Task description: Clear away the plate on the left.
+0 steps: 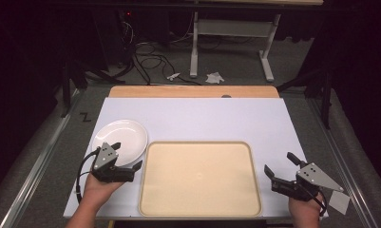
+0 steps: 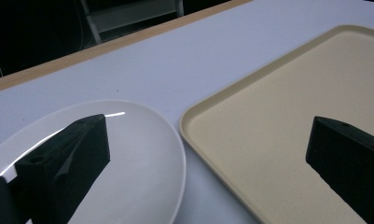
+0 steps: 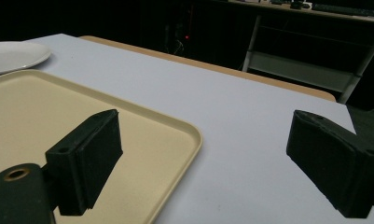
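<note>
At lower left of the high view, the left gripper (image 1: pixel 126 156) hovers spread wide over the white plate's (image 1: pixel 124 134) near rim, seemingly lined up to grasp it; the right gripper (image 1: pixel 279 164), likewise agape and empty, waits beside the beige tray (image 1: pixel 200 178).

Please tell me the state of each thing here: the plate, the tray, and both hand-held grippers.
White plate: empty, flat on the table, beside the tray's left edge.
Beige tray: empty, flat on the table.
Left hand-held gripper: open, holding nothing, over the plate's near edge.
Right hand-held gripper: open, holding nothing, by the tray's right edge.
</note>
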Motion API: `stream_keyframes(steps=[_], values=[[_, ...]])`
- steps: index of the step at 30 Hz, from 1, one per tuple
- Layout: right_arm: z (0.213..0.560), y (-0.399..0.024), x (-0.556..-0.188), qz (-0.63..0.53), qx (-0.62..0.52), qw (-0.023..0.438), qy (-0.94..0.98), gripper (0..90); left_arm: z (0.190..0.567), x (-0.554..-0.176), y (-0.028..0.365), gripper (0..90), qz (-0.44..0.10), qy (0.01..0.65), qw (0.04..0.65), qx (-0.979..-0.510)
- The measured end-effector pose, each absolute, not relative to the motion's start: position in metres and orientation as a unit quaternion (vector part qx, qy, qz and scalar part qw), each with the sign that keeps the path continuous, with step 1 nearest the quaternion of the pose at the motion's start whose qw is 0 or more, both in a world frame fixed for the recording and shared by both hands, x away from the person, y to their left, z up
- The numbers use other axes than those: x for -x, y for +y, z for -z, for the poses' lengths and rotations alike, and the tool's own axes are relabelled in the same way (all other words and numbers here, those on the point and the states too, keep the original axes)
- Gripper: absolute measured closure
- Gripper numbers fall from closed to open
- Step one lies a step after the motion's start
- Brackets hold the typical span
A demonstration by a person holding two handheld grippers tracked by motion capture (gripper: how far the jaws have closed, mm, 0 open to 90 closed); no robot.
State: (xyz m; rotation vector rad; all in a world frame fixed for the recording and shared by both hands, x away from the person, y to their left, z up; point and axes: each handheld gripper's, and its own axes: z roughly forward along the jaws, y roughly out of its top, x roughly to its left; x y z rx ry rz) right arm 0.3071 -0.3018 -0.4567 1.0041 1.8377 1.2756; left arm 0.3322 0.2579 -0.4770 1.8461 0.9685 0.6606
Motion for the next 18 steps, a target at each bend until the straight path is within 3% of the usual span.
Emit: stream_keyframes(steps=[9, 18], values=[[0.460, -0.303, -0.310, -0.487, -0.392, 0.332, 0.707, 10.9, 0.489, -0.340, 0.282, 1.6, -0.279, 0.429, 0.425, -0.746], [0.460, -0.301, -0.310, -0.487, -0.391, 0.331, 0.707, 10.9, 0.497, -0.342, 0.272, 2.9, -0.299, 0.399, 0.348, -0.794]])
